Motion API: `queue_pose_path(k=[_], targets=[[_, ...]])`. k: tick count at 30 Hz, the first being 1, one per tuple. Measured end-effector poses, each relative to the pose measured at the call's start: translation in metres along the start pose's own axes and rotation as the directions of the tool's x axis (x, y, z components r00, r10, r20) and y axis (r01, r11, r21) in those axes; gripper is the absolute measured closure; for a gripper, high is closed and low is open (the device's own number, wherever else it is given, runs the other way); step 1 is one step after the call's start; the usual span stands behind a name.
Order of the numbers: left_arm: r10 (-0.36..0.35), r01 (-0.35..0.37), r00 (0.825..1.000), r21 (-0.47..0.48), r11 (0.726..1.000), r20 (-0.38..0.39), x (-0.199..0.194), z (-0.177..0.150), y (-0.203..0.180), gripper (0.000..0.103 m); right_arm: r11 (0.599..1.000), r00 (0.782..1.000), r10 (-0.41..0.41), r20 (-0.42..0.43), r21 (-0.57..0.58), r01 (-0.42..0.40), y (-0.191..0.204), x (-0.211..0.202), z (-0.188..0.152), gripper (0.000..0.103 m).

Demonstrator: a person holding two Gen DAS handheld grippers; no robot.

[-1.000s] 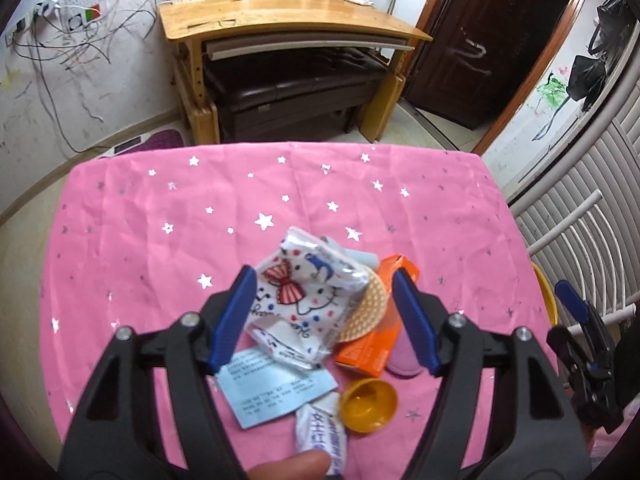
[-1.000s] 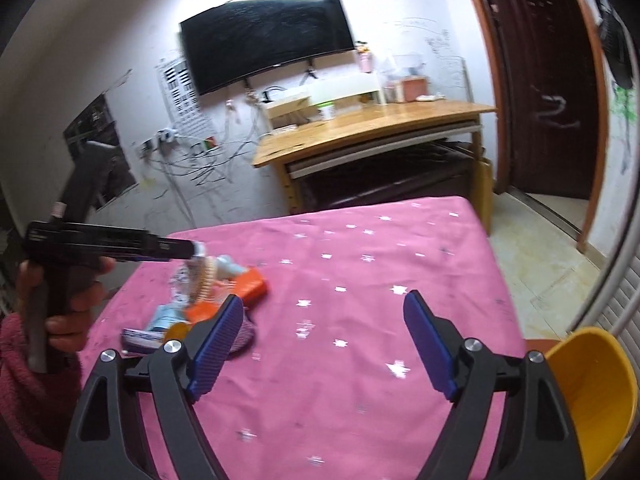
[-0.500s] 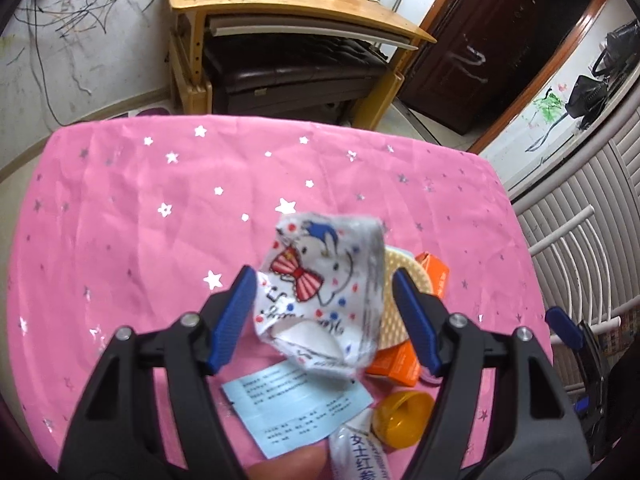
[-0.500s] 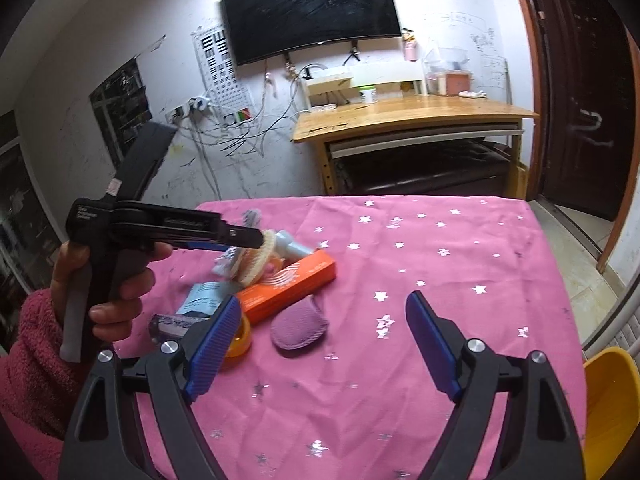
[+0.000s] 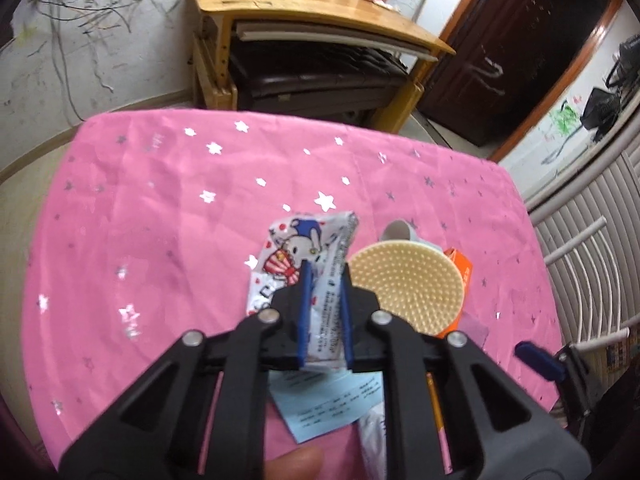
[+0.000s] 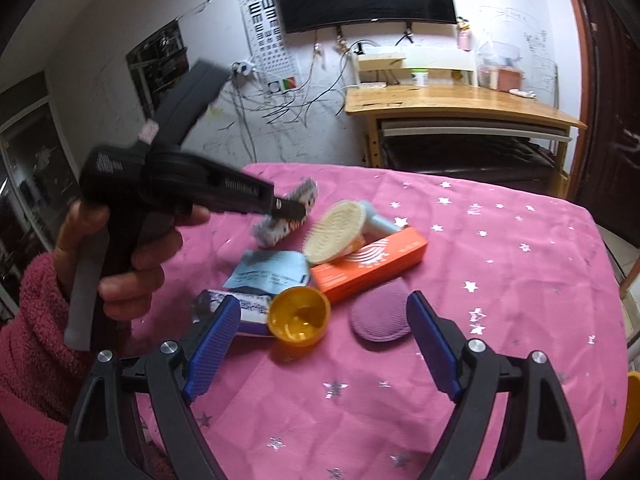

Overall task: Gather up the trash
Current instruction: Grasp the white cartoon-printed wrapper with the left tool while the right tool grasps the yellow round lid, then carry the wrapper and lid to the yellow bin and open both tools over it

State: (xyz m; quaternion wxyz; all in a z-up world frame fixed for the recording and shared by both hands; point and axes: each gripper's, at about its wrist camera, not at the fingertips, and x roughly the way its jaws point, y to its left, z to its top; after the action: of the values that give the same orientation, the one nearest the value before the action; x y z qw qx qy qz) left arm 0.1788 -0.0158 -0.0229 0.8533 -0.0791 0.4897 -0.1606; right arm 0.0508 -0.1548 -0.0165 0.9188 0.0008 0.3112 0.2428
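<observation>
left gripper (image 5: pixel 325 312) is pinched tight on a cartoon-printed wrapper (image 5: pixel 304 248), its blue pads (image 5: pixel 305 316) pressing the foil from both sides; the wrapper's upper part sticks out beyond the fingertips, and from the right wrist view it looks held above the pink star-patterned tablecloth (image 5: pixel 160 208). right gripper (image 6: pixel 324 344) is spread wide with nothing between its fingers, hovering over the near side of the pile. remaining items lie clustered on the cloth: a cream bristled brush head (image 6: pixel 334 232) tilted against a pale blue handle (image 6: pixel 376 222), resting on an orange carton (image 6: pixel 372 264); a light blue printed slip (image 6: pixel 268 272) just beside the carton; a small crumpled packet (image 6: pixel 236 304) touching an open yellow cap (image 6: pixel 299 315); a purple ribbed pad (image 6: pixel 380 314) near the carton's front edge. a wooden desk (image 6: pixel 460 104) stands beyond the table, well apart.
</observation>
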Motion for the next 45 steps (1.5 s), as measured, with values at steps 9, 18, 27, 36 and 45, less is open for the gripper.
queue_pose_path(k=[9,18,27,36,45], targets=[[0.006,-0.002,0.996,-0.046,0.999,0.085,-0.039,-0.002,0.013,0.092,0.999,0.998,-0.02,-0.055,-0.048,0.018,0.019,0.026,0.0,0.024],[0.008,-0.002,0.996,-0.07,0.998,0.087,-0.046,-0.009,0.016,0.092,0.997,0.99,-0.04,-0.136,-0.077,0.03,0.029,0.048,-0.001,0.059],[0.013,-0.005,0.995,-0.08,0.997,0.094,-0.052,-0.011,0.017,0.092,0.997,0.992,-0.042,-0.12,-0.068,0.035,0.027,0.043,-0.001,0.068],[0.013,-0.006,0.993,-0.057,0.998,0.122,-0.067,-0.011,-0.003,0.092,0.999,0.999,-0.031,-0.037,-0.014,0.03,0.007,0.006,0.003,0.068],[-0.011,0.009,0.991,0.019,1.0,0.131,-0.071,-0.012,-0.05,0.092,0.994,0.996,-0.083,0.039,0.069,0.08,-0.038,-0.039,-0.005,0.068]])
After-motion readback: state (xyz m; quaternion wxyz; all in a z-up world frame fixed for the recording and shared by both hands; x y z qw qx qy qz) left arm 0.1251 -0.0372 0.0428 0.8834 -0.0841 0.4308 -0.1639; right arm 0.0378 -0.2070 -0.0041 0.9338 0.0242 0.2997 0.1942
